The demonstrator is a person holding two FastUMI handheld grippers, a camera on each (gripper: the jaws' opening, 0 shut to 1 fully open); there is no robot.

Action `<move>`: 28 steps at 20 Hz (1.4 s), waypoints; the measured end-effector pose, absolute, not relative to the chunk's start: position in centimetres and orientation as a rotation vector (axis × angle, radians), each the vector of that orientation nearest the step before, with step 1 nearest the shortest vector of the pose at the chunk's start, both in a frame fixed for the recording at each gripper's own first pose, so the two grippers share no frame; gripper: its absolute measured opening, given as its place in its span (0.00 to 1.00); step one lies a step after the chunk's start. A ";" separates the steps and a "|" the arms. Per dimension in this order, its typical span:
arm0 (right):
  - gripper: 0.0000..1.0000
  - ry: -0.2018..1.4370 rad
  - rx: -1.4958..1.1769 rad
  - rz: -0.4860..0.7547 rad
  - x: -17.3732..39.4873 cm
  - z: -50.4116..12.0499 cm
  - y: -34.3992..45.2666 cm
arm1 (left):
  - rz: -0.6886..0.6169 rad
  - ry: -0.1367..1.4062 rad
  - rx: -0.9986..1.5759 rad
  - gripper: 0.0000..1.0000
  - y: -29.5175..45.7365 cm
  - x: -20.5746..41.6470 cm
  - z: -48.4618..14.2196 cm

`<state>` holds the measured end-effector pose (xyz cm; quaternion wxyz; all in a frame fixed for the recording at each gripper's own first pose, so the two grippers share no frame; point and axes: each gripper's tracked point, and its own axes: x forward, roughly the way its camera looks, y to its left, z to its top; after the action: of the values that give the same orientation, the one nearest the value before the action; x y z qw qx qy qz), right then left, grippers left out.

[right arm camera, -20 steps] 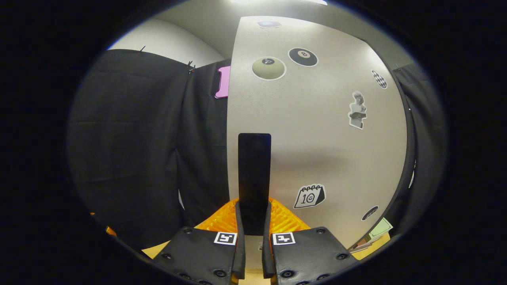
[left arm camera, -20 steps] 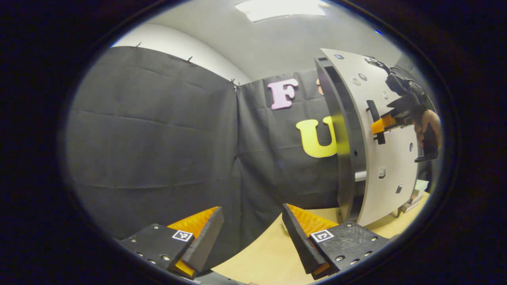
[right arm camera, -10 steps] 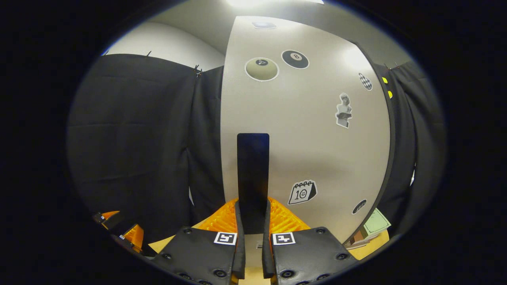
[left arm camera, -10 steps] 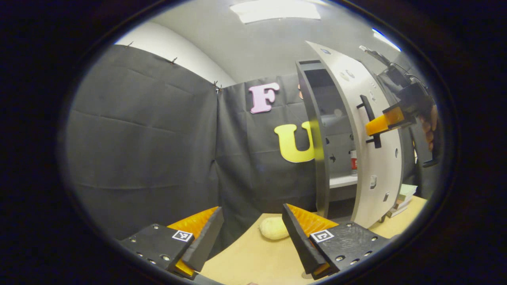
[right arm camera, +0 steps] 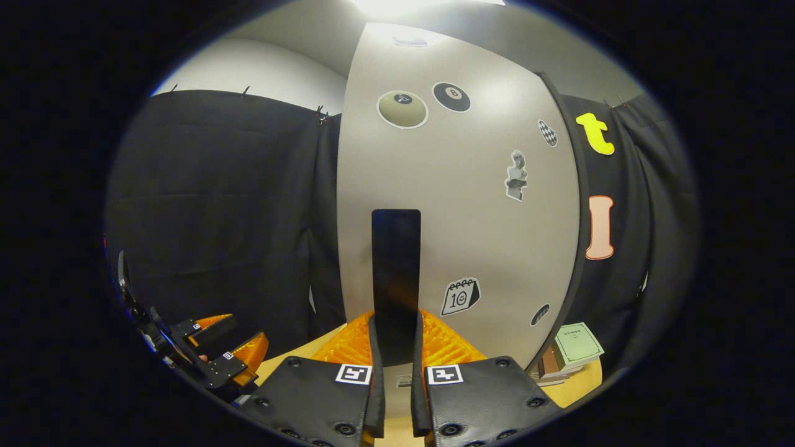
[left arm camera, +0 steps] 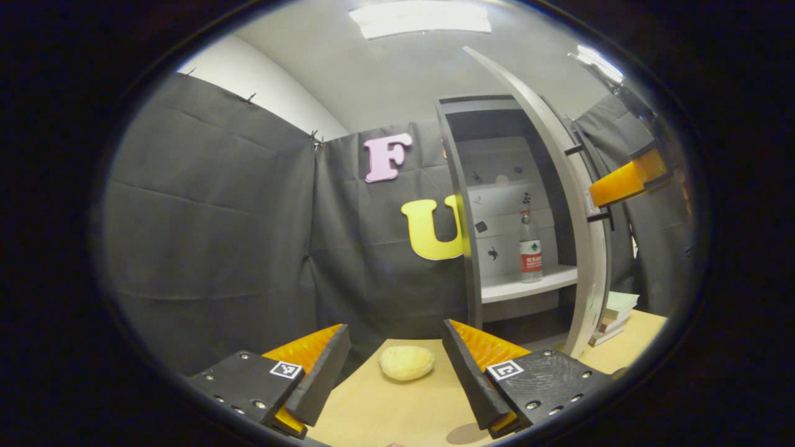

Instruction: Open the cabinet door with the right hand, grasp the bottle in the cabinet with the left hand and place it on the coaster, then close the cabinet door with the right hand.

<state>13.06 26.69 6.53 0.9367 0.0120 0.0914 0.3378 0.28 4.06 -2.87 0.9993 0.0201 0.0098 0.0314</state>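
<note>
Bottle stands upright on the white shelf inside the open cabinet, at the far right in the left gripper view; it is clear with a red-and-white label and a red cap. The cabinet door is swung wide, seen nearly edge-on there, with its dark handle on the outer face. In the right gripper view the door shows its pale grey front with stickers, among them two billiard balls, a small statue and a calendar page.

The right gripper has its fingers closed on the door's black vertical handle, one finger pressing each side. The left gripper hangs low over the near tabletop with its fingers spread apart and gripping nothing. A pale yellow, lumpy round object lies on the tabletop between and just beyond those fingers; whether it is the coaster I cannot tell. A small stack of books sits on the tabletop at the foot of the door, on the right.
</note>
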 end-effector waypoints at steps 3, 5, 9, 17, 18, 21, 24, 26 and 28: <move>0.19 0.198 0.032 0.708 12.9 6.4 25.5 | 0.035 0.003 0.051 0.89 2.5 0.6 -2.2; 0.18 0.200 0.024 0.712 12.8 6.4 24.7 | 0.013 0.000 0.055 0.89 1.2 0.6 -2.0; 0.19 0.194 0.019 0.709 11.8 6.5 22.6 | -0.039 -0.009 0.060 0.89 -1.9 0.7 -1.6; 0.18 0.181 0.013 0.635 11.7 6.6 18.8 | -0.115 0.000 0.057 0.89 -7.3 0.6 -1.7; 0.15 0.182 0.012 0.623 11.6 6.6 18.4 | -0.121 0.002 0.052 0.89 -8.0 0.5 -1.7; 0.17 0.186 0.015 0.589 11.4 6.7 17.0 | -0.135 0.004 0.041 0.89 -9.4 0.4 -1.6; 0.17 0.168 0.006 0.533 11.8 6.7 15.6 | -0.145 0.000 0.040 0.89 -10.9 0.2 -1.3; 0.17 0.157 -0.005 0.487 12.2 6.6 14.4 | -0.149 0.000 0.043 0.89 -11.8 0.2 -1.1; 0.17 0.152 -0.008 0.436 12.8 6.5 13.1 | -0.155 0.000 0.039 0.89 -12.6 0.1 -1.0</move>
<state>12.78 13.12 6.47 0.9734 -0.0042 0.0756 0.2162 0.12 -12.57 -0.99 0.9968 0.0196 0.0000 -0.0774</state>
